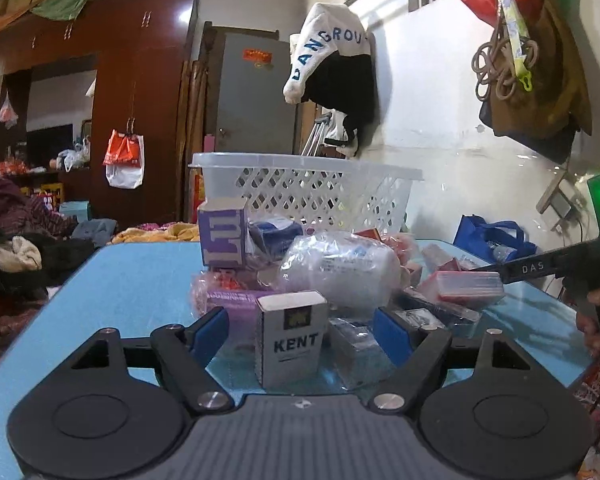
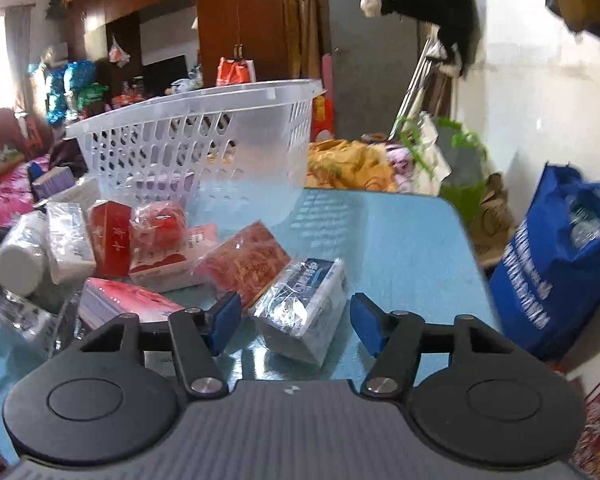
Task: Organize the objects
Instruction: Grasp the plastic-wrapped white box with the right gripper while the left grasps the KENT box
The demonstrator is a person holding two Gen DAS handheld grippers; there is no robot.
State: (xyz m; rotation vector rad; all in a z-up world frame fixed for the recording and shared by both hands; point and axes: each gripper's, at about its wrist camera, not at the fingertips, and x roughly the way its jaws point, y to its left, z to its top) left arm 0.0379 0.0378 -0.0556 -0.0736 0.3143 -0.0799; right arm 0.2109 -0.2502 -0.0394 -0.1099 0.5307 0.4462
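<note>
Both grippers gape: left gripper (image 1: 300, 330) around KENT box (image 1: 291, 338), right gripper (image 2: 294, 316) around wrapped pack (image 2: 304, 304), basket (image 2: 196, 136) behind

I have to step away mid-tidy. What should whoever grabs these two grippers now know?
Left gripper: open, straddling the upright Kent box, not yet clamped.
Right gripper: open around the plastic-wrapped white and blue box, pads off it.
Basket: at the table's far side; a purple box shows through its wall.
Left: the pile of boxes and wrapped packets in front of it.
</note>
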